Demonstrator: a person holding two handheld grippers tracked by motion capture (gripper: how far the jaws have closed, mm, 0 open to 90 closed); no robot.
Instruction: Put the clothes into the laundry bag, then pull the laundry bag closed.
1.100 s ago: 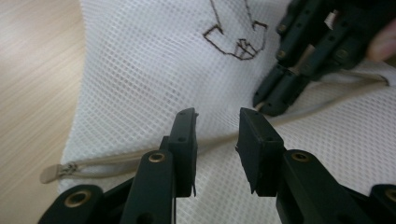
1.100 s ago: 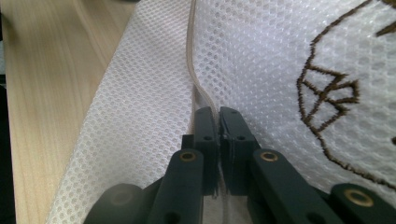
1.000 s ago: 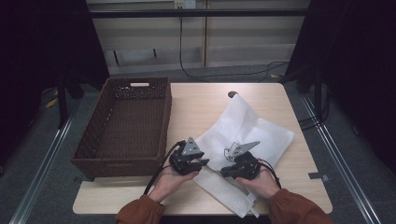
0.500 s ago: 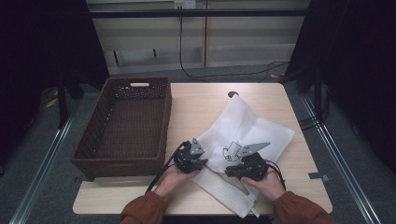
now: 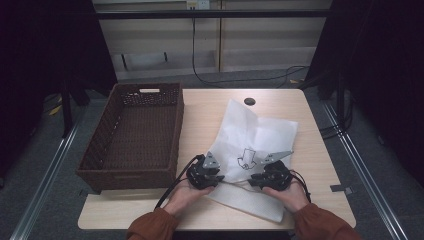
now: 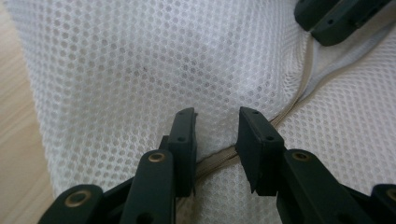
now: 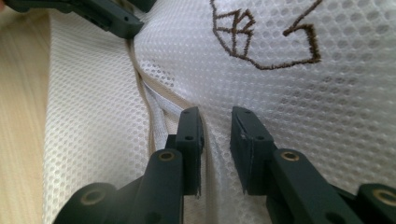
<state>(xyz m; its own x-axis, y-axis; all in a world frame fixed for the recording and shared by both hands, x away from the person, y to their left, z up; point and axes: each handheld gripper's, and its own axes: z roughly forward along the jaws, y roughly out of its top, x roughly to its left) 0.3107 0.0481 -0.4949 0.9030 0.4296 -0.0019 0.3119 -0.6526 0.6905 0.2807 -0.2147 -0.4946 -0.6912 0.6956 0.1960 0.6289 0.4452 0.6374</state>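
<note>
A white mesh bag (image 5: 260, 135) with a brown embroidered figure (image 5: 246, 159) lies flat on the wooden table (image 5: 210, 110). My left gripper (image 5: 219, 177) rests on its near left part, and my right gripper (image 5: 253, 180) on its near middle. In the left gripper view the open left gripper (image 6: 217, 114) straddles the mesh (image 6: 140, 60) and a beige seam (image 6: 289, 107), pads off the cloth. The right gripper (image 7: 215, 114) has just been opening its jaws. They are open, with a fold of mesh (image 7: 350, 93) and the seam (image 7: 140, 79) lying between them.
A dark wicker basket (image 5: 177, 130) stands at the table's left, close to my left hand. A small black round hole (image 5: 249, 101) sits in the tabletop beyond the bag. Bare wood shows to the right of the bag.
My right gripper has shifted a little to the right along the bag's near part. The left hand has stayed where it was.
</note>
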